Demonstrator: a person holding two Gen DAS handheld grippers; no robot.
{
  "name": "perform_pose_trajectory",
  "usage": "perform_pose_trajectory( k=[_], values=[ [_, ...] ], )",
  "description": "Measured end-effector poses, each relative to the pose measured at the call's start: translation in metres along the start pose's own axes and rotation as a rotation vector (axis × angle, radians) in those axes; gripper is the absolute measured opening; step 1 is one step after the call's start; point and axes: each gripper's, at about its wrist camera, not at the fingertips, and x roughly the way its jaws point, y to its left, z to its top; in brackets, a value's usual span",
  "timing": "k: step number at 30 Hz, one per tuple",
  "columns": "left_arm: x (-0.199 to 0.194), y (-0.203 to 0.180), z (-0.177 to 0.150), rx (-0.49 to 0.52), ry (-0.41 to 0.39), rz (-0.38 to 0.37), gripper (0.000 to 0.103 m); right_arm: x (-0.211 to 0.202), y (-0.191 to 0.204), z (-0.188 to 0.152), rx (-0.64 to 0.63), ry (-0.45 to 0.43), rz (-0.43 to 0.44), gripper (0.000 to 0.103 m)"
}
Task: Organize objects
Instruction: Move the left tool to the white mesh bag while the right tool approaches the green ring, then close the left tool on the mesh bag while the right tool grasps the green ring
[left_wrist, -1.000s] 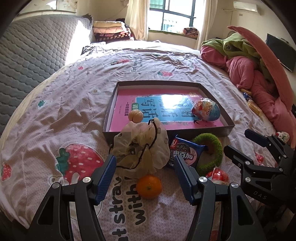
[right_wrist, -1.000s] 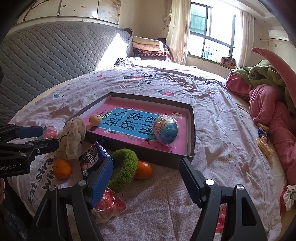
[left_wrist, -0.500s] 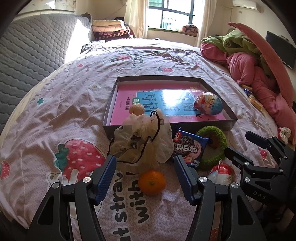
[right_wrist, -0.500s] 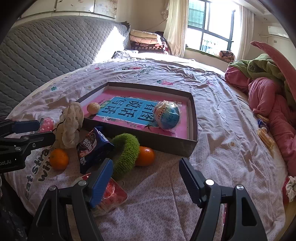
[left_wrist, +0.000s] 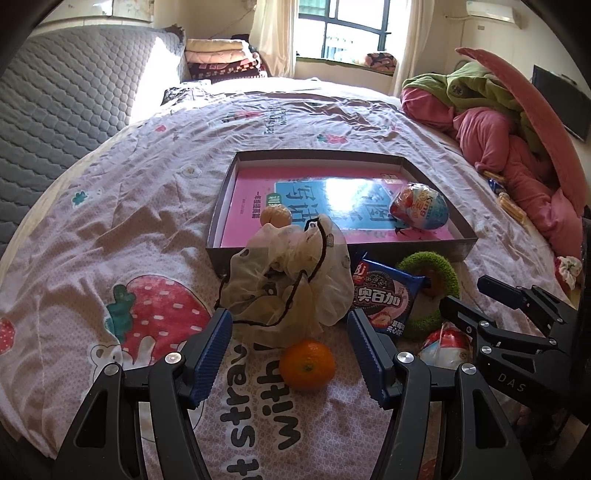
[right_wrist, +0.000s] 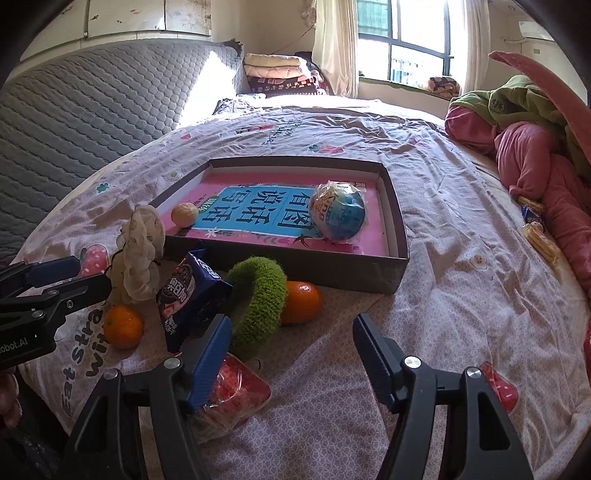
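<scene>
Both tools gape empty: left tool over an orange, right tool, jaws just narrowing, over open bedsheet near the tray; its finger hides part of a red packet.

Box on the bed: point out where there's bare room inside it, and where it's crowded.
Inside the box, the book cover is bare between the small pale fruit and the wrapped egg toy. It is crowded before the near wall: cloth bag, snack packet, green ring, two oranges.
</scene>
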Motion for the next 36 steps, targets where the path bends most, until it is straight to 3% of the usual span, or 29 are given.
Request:
perform_pose_trajectory(
  k=[12, 17, 33, 35, 36],
  values=[
    [0.013, 0.002, 0.000, 0.007, -0.010, 0.040, 0.066, 0.013, -0.009, -0.005, 0.062, 0.062, 0.064, 0.040],
    [0.020, 0.000, 0.005, 0.014, -0.017, 0.054, 0.066, 0.016, -0.010, -0.006, 0.057, 0.071, 0.088, 0.022],
    [0.054, -0.006, 0.013, 0.006, 0.014, 0.037, 0.066, 0.010, -0.005, -0.003, 0.011, 0.039, 0.106, 0.017],
    [0.056, -0.005, 0.014, -0.006, 0.007, 0.033, 0.049, 0.007, -0.004, -0.003, -0.003, 0.027, 0.096, 0.016],
    [0.058, -0.004, 0.015, -0.011, 0.012, 0.030, 0.031, 0.006, -0.003, -0.002, -0.013, 0.019, 0.089, 0.016]
  ],
)
